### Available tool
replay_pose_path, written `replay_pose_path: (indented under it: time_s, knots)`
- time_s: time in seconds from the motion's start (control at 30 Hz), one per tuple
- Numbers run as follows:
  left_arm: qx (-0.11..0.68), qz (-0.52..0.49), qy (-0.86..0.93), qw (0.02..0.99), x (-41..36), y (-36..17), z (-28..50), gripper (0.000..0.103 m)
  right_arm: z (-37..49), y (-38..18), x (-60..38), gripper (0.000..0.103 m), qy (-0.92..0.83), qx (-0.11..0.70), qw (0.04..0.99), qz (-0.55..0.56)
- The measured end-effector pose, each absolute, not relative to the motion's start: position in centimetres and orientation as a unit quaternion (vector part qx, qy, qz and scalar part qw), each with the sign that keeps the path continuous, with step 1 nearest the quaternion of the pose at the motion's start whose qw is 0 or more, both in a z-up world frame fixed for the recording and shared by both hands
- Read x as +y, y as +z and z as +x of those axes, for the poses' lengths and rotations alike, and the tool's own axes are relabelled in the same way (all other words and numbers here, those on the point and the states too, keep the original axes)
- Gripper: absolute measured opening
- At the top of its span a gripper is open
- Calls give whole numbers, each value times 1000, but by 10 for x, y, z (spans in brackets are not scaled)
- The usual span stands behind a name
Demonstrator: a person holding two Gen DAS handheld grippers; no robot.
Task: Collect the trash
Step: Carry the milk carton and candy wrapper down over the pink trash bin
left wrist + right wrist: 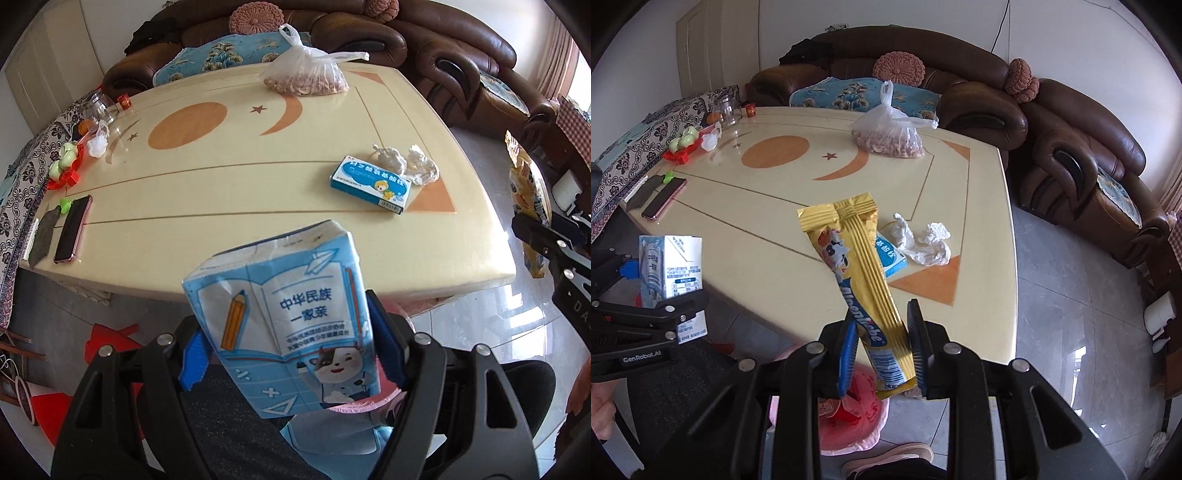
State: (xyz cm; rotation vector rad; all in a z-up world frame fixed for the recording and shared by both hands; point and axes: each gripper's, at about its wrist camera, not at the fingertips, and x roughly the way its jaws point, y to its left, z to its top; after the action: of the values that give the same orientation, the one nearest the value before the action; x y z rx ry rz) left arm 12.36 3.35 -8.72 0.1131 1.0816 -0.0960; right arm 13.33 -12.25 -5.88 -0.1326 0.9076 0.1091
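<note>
Left tool (pixel 284 354) gripping blue carton (pixel 284 325), right tool (pixel 882 339) gripping yellow wrapper (pixel 864 280), near tabletop (pixel 775 229) edge. Next: dropping both into pink bin (pixel 864 421) below.

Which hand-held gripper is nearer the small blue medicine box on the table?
Right. The right hand-held gripper holds its yellow wrapper just before the small blue medicine box; the left hand-held gripper sits farther left.
</note>
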Motion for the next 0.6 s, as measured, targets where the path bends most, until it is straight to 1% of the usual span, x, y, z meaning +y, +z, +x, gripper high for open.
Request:
replay_pose_path:
  time_s: [0.27, 0.6]
  knots:
    - [518, 79, -52, 850, 29, -125, 97, 72, 89, -77, -104, 26, 61, 439, 895, -48]
    - [537, 86, -75, 836, 22, -174, 78, 72, 60, -134, -99, 26, 47, 466, 884, -12]
